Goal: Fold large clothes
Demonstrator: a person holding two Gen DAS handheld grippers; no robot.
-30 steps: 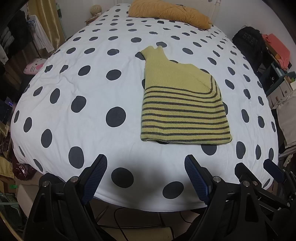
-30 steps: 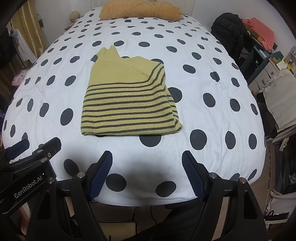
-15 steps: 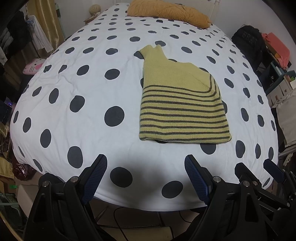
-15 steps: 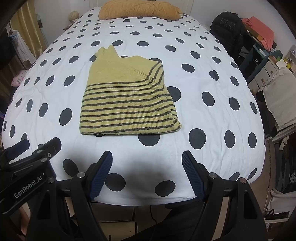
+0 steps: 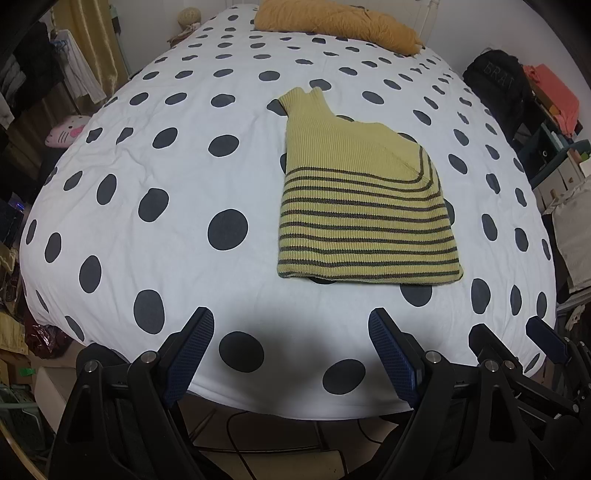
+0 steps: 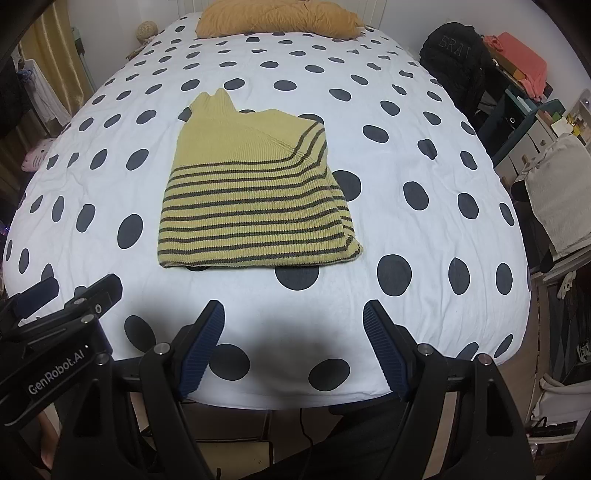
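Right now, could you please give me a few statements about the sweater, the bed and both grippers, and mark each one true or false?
1. The striped sweater lies folded on the polka-dot bedspread. True.
2. The left gripper is shut on the sweater's hem. False: it is open, holds nothing, and is short of the sweater.
3. The right gripper is open and empty. True.
4. The orange pillow lies on top of the sweater. False: it is at the far end of the bed, apart from it.
5. The sweater's collar points toward the pillow. True.
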